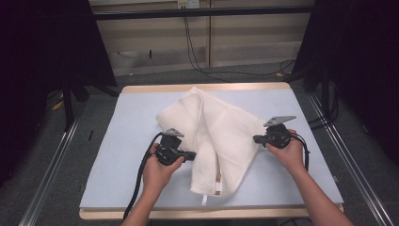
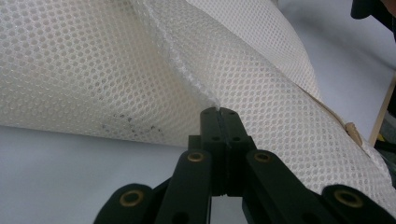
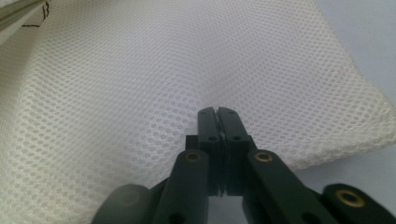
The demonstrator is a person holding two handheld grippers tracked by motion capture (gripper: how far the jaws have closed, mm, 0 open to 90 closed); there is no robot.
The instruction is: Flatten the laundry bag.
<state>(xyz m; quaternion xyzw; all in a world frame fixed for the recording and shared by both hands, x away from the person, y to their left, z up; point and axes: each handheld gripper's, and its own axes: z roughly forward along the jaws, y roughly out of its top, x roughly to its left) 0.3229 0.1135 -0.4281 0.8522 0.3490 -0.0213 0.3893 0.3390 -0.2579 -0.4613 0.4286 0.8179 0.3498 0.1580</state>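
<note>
The table [image 1: 122,141], covered in a pale blue sheet, carried a white mesh cloth [image 1: 211,136] lying rumpled near its centre, one long fold running toward the person's edge. The left gripper [image 1: 190,156] met the cloth's left margin; in the left gripper view its jaws stood pressed together, pinching a thin corner of the fold [image 2: 215,106]. The right gripper [image 1: 256,139] met the right margin; in the right gripper view its jaws stood closed against the mesh [image 3: 140,116], though whether fabric lay between them could not be told. The step appeared to be taking hold of opposite edges for spreading or folding. The next move probably called for confirming the right-hand grip, then lifting both edges evenly.
</note>
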